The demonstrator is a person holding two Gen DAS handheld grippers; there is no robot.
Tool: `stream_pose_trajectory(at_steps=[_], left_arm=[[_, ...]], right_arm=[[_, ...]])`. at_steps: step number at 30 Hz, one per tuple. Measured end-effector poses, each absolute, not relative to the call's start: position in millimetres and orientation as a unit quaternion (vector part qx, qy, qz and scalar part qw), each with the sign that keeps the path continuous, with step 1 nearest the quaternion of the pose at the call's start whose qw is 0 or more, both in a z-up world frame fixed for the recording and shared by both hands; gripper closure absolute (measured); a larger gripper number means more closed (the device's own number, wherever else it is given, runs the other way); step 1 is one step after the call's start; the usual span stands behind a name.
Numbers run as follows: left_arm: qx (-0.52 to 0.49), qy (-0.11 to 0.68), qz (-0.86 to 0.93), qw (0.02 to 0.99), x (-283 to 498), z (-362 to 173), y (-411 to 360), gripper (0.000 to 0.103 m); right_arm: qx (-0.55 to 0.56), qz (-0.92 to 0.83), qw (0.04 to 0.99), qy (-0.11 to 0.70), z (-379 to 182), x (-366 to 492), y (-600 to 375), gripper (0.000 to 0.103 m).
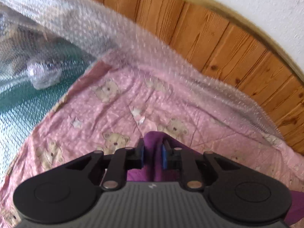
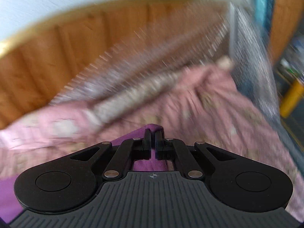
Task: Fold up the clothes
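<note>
Nearest in the left wrist view: left gripper (image 1: 153,154), jaws narrow and clamped on a bunched fold of the purple garment (image 1: 153,138). Cloth pinched between the blue pads, poking up past the fingertips and trailing back under the gripper body, with more purple at the lower right edge. Beneath and beyond the garment: pink bedcover (image 1: 117,110) printed with teddy bears and stars, wrinkled. Over the far side of the bedcover, a sheet of bubble wrap (image 1: 91,28), draped from the upper left down along the wall side. Left of the bedcover, under the wrap, a green surface (image 1: 22,95) with a crumpled clear wad lying on it. Farthest back: wooden panelling (image 1: 218,38) with a golden rail on top, then white wall.

Nearest in the right wrist view, heavily motion-blurred: right gripper (image 2: 153,139), jaws drawn nearly together, gripping a corner of the same purple garment (image 2: 150,166). Fabric peaking just beyond the tips, showing through the gap behind the jaws and spreading away to the lower left. Beyond the garment: the pink bedcover (image 2: 209,104), smeared; then the bubble wrap (image 2: 250,57) rising at the right, and the wooden panelling (image 2: 76,47) behind.
</note>
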State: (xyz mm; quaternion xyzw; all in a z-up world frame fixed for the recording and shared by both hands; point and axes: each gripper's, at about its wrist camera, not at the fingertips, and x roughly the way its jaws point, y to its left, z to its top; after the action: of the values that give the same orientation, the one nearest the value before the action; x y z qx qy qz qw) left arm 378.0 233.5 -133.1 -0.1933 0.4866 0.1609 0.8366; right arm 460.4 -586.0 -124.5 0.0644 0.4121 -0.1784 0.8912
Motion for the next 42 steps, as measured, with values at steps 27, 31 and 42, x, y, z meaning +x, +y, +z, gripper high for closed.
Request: stream_pose_trajectory(at_steps=[27, 31, 42], left_arm=[[-0.31, 0.502, 0.133, 0.797, 124, -182, 248, 0.094], [-0.355, 0.413, 0.098, 0.833, 74, -131, 269, 0.095], [-0.405, 0.455, 0.129, 0.783, 19, -202, 307, 0.092]], right_arm=[[0.093, -0.133, 0.85, 0.502, -142, 126, -474, 0.021], [0.139, -0.154, 0.856, 0.474, -121, 100, -482, 0.021], [0.273, -0.245, 0.812, 0.455, -149, 11, -536, 0.016]])
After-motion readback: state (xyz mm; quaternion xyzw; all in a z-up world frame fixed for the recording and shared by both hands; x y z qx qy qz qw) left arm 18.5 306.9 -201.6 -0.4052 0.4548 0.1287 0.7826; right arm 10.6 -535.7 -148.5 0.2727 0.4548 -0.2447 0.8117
